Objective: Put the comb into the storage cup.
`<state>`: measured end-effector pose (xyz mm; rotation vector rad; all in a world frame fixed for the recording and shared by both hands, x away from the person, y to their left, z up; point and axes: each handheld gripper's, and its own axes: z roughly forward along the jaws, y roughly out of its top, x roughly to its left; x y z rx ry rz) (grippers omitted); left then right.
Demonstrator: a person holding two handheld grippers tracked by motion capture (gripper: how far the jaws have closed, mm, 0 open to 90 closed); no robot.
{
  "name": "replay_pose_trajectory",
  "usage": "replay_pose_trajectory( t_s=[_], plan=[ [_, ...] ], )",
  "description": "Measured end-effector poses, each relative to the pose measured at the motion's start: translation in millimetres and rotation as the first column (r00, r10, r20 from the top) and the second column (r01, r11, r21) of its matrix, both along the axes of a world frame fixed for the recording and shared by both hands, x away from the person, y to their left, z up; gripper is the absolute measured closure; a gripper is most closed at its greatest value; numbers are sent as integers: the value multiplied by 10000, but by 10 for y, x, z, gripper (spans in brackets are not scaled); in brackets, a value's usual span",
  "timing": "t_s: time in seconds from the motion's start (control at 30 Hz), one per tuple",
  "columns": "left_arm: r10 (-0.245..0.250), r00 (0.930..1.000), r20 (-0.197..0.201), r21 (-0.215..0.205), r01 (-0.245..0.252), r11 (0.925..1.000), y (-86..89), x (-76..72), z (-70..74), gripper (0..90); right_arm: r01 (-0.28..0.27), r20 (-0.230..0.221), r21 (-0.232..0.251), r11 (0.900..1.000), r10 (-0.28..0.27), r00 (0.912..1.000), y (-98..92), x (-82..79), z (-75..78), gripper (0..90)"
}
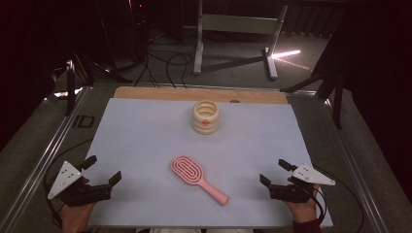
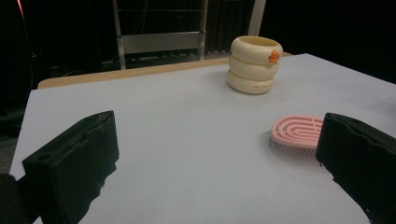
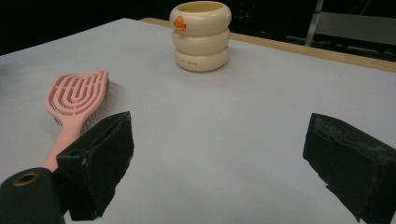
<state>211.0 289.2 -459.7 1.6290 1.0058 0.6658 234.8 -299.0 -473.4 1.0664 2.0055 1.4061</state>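
Holding both grippers, left (image 1: 103, 170) and right (image 1: 273, 171), spread wide, you risk nudging the pink brush (image 1: 197, 177) between them.

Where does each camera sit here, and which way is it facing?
High view: above the person's side, facing forward and down on the table; both hands with left tool and right tool show.
Left gripper view: rides the left tool, facing the hairbrush and cup; open jaws show.
Right gripper view: rides the right tool; open jaws show.
Shared: all three see hairbrush and cup.
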Motion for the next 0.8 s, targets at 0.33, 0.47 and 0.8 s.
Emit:
replay_pose_trajectory(
  t_s=[0.33,0.47,0.8],
  plan=[
    [145,9998,154,75,-147,9999,3,-21,-2,0,-51,-174,129,9999,54,9998,7,43,-32,87],
    [168,9997,195,269,-174,9995,-27,-15,-21,0,-90,-158,111,9999,92,9998,9,49,-23,87],
    [69,9999,115,377,-74,9993,-110,4,-66,0,-159,-232,-121,9998,156,9996,54,61,-6,87]
  ],
)
